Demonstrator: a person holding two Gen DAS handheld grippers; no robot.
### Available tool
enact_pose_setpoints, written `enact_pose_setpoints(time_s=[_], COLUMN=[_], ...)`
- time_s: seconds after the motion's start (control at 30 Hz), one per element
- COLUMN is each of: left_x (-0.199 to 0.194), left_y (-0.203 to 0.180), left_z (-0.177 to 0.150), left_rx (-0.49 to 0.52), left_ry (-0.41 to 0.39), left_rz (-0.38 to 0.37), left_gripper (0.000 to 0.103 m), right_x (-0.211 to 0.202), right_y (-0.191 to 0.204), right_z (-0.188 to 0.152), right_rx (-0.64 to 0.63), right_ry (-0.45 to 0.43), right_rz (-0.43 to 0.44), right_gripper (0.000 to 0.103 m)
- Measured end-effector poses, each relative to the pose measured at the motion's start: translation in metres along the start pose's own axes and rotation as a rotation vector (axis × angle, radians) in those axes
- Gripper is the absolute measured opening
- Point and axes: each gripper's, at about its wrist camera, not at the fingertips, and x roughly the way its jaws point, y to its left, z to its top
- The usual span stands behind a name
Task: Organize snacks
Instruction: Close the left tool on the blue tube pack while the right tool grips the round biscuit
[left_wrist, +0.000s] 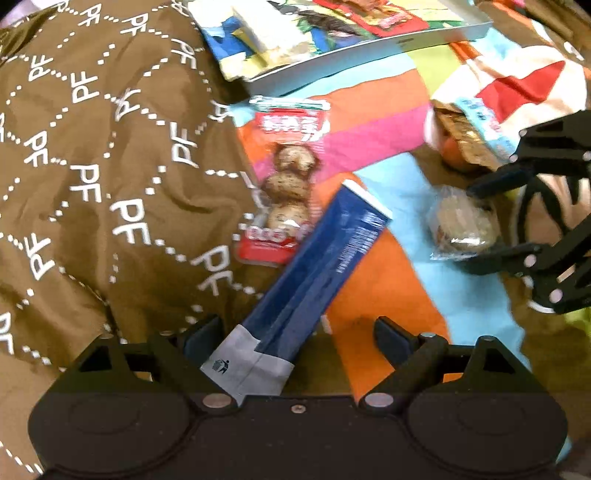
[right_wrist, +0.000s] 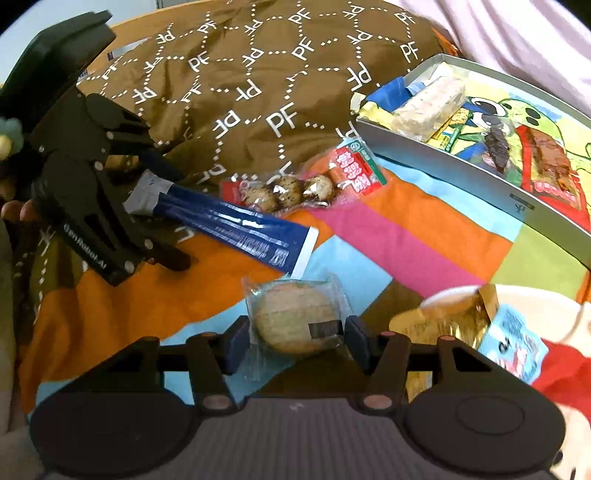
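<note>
The work surface is a striped cloth (right_wrist: 424, 236) in orange, pink, blue and green, bordered on its far side by a brown quilt (left_wrist: 92, 177) printed with white letters. A shallow grey box (right_wrist: 443, 162) sits beyond the right gripper's fingers, to their right; it already contains several wrapped snacks. The stretch of cloth between the fingers and the box's near wall is bare.

Left gripper (left_wrist: 295, 332): the jaws stand wide. The grey end of a long blue snack packet (left_wrist: 317, 258) lies between the fingers, close against the left-hand one; the right-hand finger (left_wrist: 391, 332) stands clear of it over orange cloth. No pad visibly presses the packet. The packet extends forward and to the right of the fingers, its far end overlapping a red packet of speckled eggs (left_wrist: 284, 184).

Right gripper (right_wrist: 295, 339): a round biscuit in clear wrap (right_wrist: 291, 321) lies directly between the fingers. The fingers bracket it closely on both sides and appear to touch the wrapper edges, though motion blur leaves firm contact uncertain. The blue packet's white end lies just ahead of the biscuit. A gold and pale blue wrapper (right_wrist: 480, 328) lies immediately right of the right-hand finger, restricting room on that side.
</note>
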Motion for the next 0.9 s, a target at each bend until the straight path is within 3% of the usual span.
enact_pose_setpoints(time_s=[0.07,0.13,0.27,0.4,0.7,0.9], left_x=[-0.002,-0.004,0.001,0.002,0.003,0.0], left_y=[-0.005,-0.017,-0.033,-0.027,-0.011,-0.009], left_z=[-0.003,-0.006,-0.009,-0.008,0.002,0.004], left_rx=[0.006,0.045,0.119,0.097,0.057,0.045], left_ry=[0.018,0.015,0.01,0.005,-0.031,-0.046], left_rz=[-0.106,-0.148,-0.083,-0.078,0.017,0.014], left_gripper=[0.089,0.088,0.088,0.088,0.088,0.067], right_x=[-0.005,-0.009,-0.011,-0.01,-0.002,0.009], right_y=[0.003,0.006,0.014,0.014,0.007,0.011], right_z=[-0.004,-0.007,-0.008,-0.009,-0.006,-0.008], right_rx=[0.003,0.005,-0.012,-0.015,0.05,0.051], right_ry=[0.011,0.013,0.001,-0.009,-0.039,-0.03], right_rz=[0.002,0.002,-0.009,-0.034,-0.035,-0.045], right_gripper=[0.062,0.064,0.072,0.076,0.081,0.082])
